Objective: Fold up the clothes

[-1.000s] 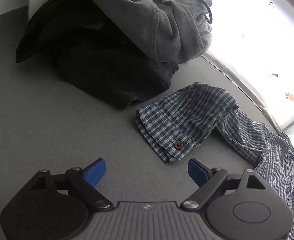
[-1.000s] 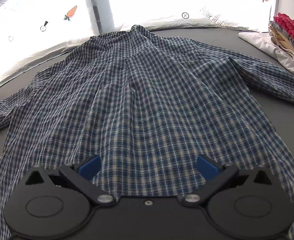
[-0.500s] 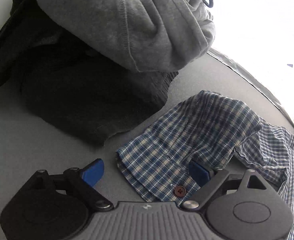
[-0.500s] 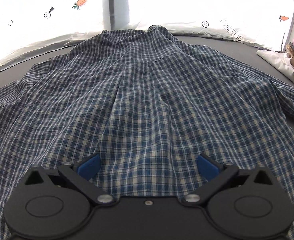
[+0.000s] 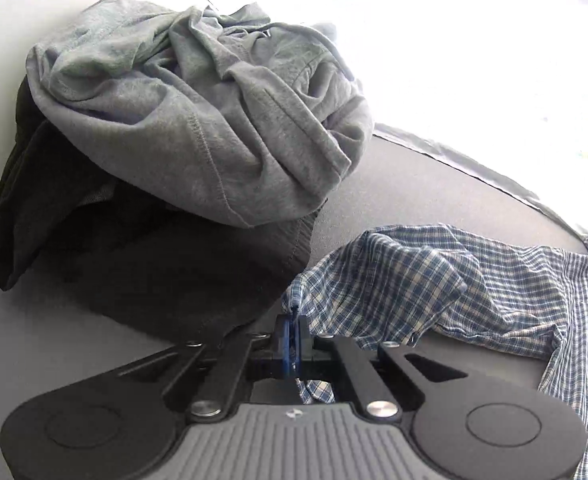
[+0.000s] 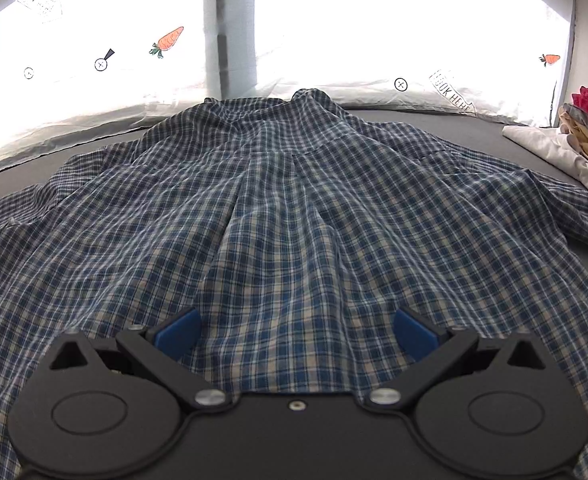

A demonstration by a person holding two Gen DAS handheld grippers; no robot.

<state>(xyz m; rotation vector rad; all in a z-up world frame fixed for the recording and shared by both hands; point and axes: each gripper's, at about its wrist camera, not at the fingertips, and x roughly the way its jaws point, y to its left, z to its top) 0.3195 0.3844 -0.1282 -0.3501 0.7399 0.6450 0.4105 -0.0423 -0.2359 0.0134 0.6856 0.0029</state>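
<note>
On the grey bench [image 5: 434, 184], the left tool [image 5: 292, 334] is pinching the plaid shirt's [image 6: 285, 216] cuff [image 5: 378, 280]; carrying it across the spread-out body wants a taut sleeve, while the right tool [image 6: 294, 330] is hovering spread above the hem.

We see strong daylight coming through the white curtain [image 6: 354, 40] at the back, so bright there that it washes out to plain white. The plaid shirt [image 6: 294, 220] is lit evenly and looks sharp. The black cloth [image 5: 153, 272] under the grey sweatshirt [image 5: 197, 120] is dark with few details. Straight lines bend near the edges, and the corners go black.
</note>
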